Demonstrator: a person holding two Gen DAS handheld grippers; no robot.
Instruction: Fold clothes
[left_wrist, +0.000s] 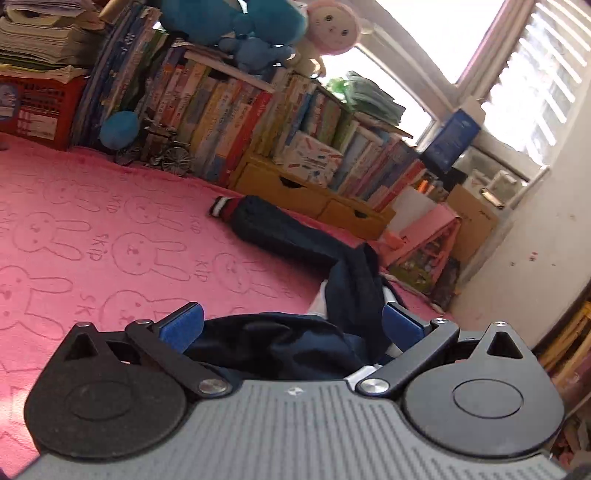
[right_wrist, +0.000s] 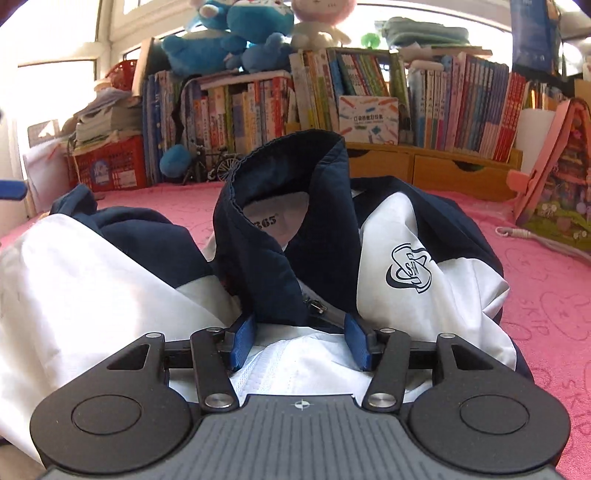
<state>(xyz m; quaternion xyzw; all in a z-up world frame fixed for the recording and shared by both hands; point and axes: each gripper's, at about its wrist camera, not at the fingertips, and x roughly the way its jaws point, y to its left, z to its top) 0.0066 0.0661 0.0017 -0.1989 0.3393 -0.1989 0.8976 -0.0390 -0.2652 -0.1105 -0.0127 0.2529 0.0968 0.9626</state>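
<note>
A navy and white zip jacket (right_wrist: 424, 236) lies crumpled on the pink rabbit-print blanket (right_wrist: 546, 295). Its navy collar (right_wrist: 280, 206) stands upright, with a label showing inside. My right gripper (right_wrist: 301, 343) sits at the collar's base by the zip pull, blue pads pressed on either side of the fabric. In the left wrist view a navy sleeve (left_wrist: 280, 229) with a striped cuff (left_wrist: 219, 207) stretches away across the blanket (left_wrist: 92, 221). My left gripper (left_wrist: 291, 325) stands wide, navy cloth bunched loosely between its pads.
A packed bookshelf (right_wrist: 461, 103) runs along the back, with plush toys (right_wrist: 255, 22) on top and wooden drawers (right_wrist: 443, 170) below. A red crate (right_wrist: 110, 162) stands at the left, a small bicycle model (right_wrist: 221, 166) beside it, and a pink toy house (right_wrist: 554, 177) at the right.
</note>
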